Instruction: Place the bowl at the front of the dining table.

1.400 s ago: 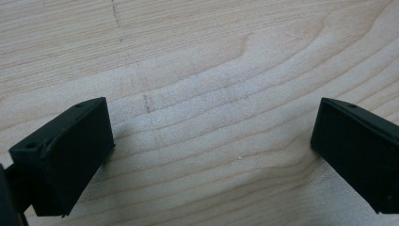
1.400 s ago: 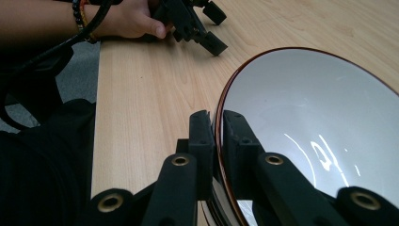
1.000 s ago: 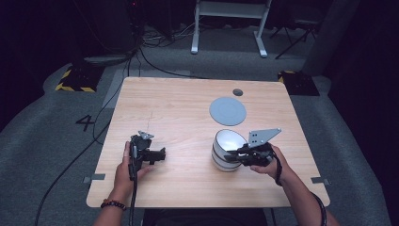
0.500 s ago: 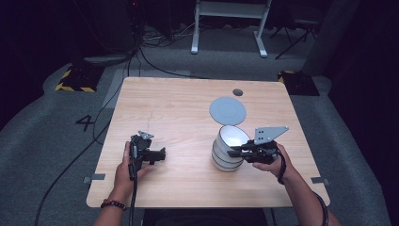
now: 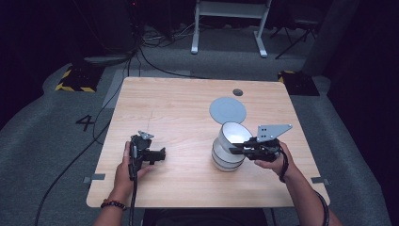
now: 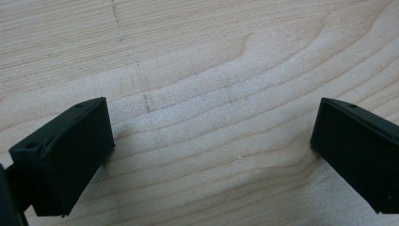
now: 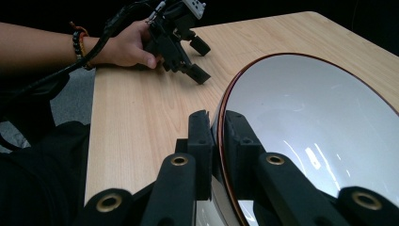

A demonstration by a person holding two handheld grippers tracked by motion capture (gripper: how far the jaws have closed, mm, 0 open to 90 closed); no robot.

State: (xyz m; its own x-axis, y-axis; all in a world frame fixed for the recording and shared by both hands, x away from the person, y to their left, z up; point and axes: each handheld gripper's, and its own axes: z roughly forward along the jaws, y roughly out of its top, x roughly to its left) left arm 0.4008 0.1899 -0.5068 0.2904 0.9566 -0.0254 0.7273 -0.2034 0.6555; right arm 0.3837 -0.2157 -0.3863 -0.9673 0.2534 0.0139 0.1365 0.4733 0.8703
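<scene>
A stack of white bowls (image 5: pixel 225 160) stands on the wooden table (image 5: pixel 179 108) at the right front. My right gripper (image 5: pixel 236 149) is shut on the rim of the top bowl (image 5: pixel 234 133), which is tilted up off the stack. In the right gripper view the jaws (image 7: pixel 217 125) pinch that dark-edged rim, with the glossy white inside of the bowl (image 7: pixel 320 122) to their right. My left gripper (image 5: pixel 161 154) rests low at the table's left front, held by a hand. In the left gripper view it (image 6: pixel 211 150) is open, with bare wood between the jaws.
A flat grey round plate (image 5: pixel 227 110) lies behind the bowls, and a small dark disc (image 5: pixel 237 92) sits near the far edge. The left gripper (image 7: pixel 186 44) and its hand appear far off in the right gripper view. Cables run over the floor on the left.
The right gripper has lifted and tipped the top bowl away from the stack. The left gripper has kept still.
</scene>
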